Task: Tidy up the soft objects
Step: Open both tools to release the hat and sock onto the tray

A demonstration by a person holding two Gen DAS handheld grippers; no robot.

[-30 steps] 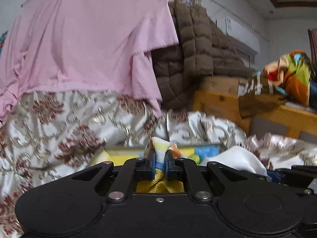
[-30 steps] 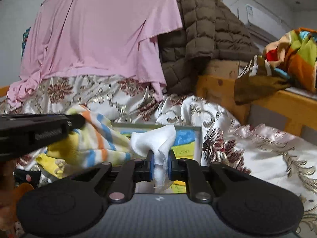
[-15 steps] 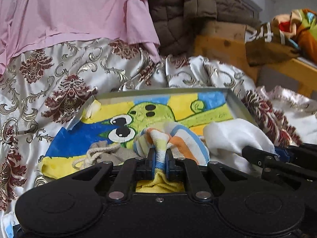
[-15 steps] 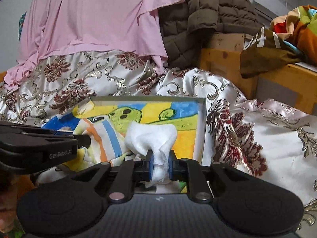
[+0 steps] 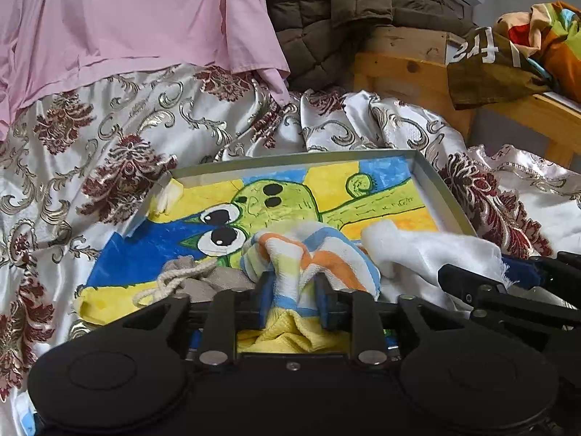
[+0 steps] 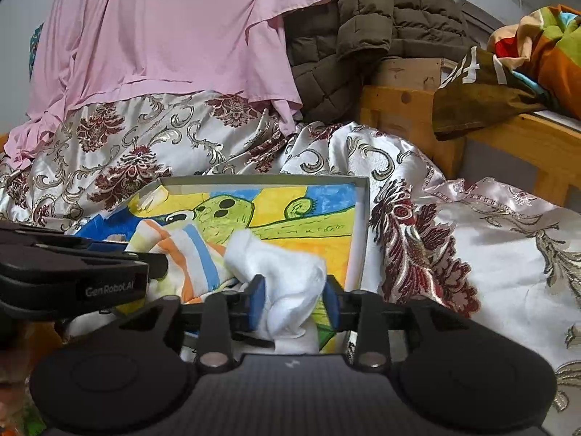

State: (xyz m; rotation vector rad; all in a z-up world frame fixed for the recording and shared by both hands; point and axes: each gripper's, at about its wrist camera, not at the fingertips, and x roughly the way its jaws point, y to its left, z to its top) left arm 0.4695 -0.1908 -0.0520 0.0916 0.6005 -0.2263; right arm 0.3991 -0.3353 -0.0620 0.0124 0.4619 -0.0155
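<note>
One tray on floral satin bedspread (rumpled), wooden bedframe behind

Left tool and right tool sit side by side, jaws opening around bunched cloth

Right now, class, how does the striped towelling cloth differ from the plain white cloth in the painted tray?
The striped towelling cloth carries orange, blue and yellow bands; the plain white cloth has no pattern. The striped one lies toward the tray's middle, the white one nearer the tray's right wall. Both are crumpled, resting inside the tray, each between a pair of opening tongs.
</note>
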